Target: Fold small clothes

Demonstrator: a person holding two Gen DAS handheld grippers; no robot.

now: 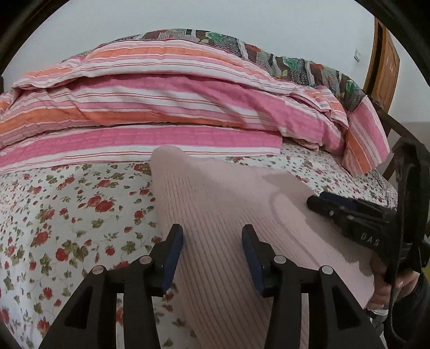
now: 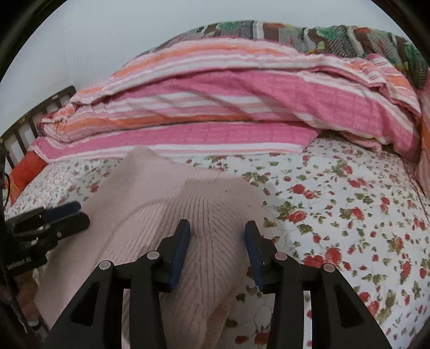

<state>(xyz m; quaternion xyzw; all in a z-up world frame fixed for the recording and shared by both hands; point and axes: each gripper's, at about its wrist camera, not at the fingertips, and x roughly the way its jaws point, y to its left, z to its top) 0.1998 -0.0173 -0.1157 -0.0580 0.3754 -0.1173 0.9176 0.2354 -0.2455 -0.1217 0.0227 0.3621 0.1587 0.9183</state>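
Both tongs wide over pink sweater, striped quilt heaped behind.

**Bedroom, plain walls, bed heaped with quilts**

Pale grey-white wall behind, bare and evenly lit. Bed dressed in a white sheet printed with red roses and green leaves. Along the far edge, a folded pink, orange and white striped quilt, topped by a dark patchwork blanket. Dark slatted bed frame at the left end. Brown wooden door off to the right.
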